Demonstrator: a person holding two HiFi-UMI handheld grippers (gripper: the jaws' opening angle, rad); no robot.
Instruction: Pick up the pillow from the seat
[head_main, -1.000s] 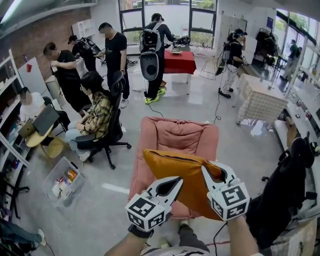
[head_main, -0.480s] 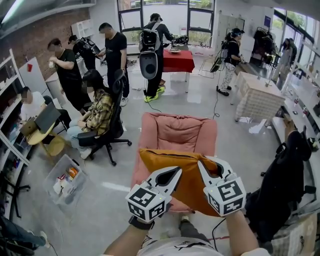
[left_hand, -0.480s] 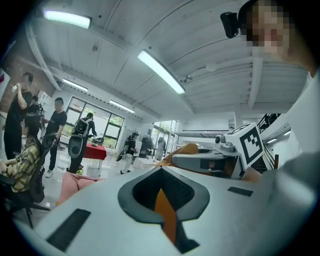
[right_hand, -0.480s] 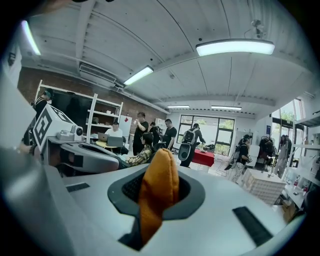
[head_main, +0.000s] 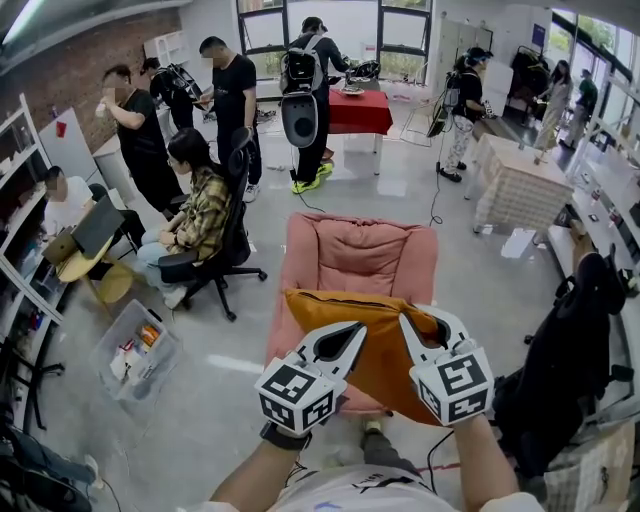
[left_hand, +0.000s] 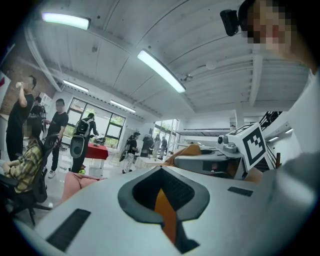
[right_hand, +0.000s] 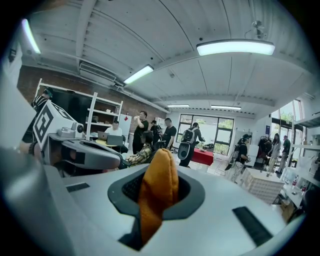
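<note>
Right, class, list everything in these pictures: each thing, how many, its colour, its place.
pillow: one, orange, held up by both grippers
armchair: one, pink, centre floor, behind the pillow
table: one, red, far end by windows
storage bin: one, clear, floor at left
office chair: one, black, left of armchair, occupied
people: several, mostly in black, back and left
left gripper: one, white-grey, shut on pillow
right gripper: one, white-grey, shut on pillow

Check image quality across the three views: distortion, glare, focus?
Head view: barrel distortion bows the room's edges, light is even, the orange pillow is sharp, the windows are blown out. Left gripper view: heavy fisheye with dark vignetted corners, and the ceiling tube glares. Right gripper view: same vignette, the ceiling lamp is clipped white, the pinched pillow fabric is in focus.
</note>
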